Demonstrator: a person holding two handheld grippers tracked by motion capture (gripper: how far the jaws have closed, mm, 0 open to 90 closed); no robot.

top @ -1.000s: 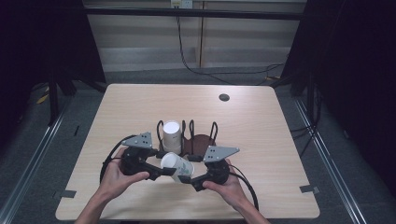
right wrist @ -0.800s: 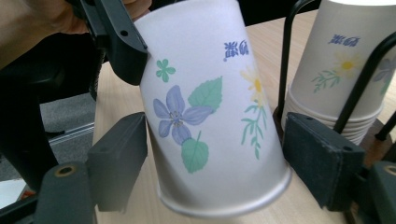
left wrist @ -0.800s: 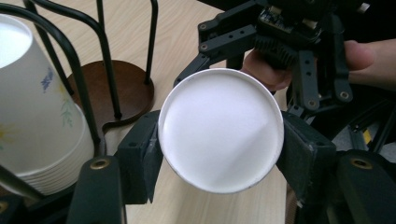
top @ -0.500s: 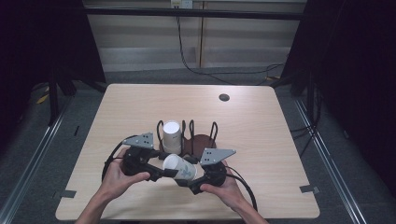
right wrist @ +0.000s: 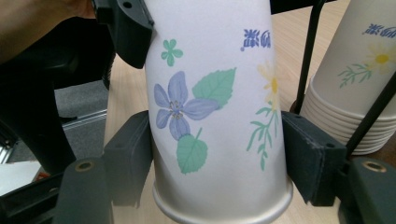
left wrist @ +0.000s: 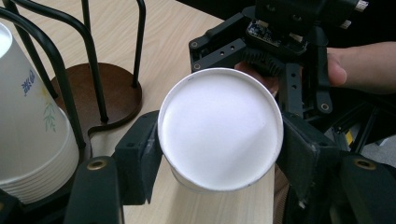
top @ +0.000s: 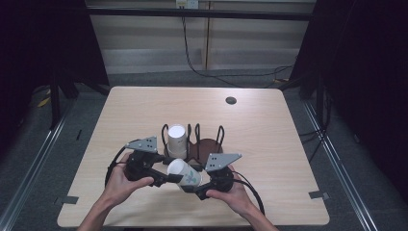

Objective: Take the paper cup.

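A: Both tongs clamp one paper cup, held sideways above the bench just before the rack. The left tongs have just eased slightly; the right tongs have just closed on its wall.

B: Biggest risk: the two grips crush it. Lesser: it slips, bumping the stacked cups.

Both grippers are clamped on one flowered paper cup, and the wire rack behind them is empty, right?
Not quite: the rack isn't empty. The high view shows a stack of cups standing in its left bay. The left gripper and right gripper do both clamp the paper cup.
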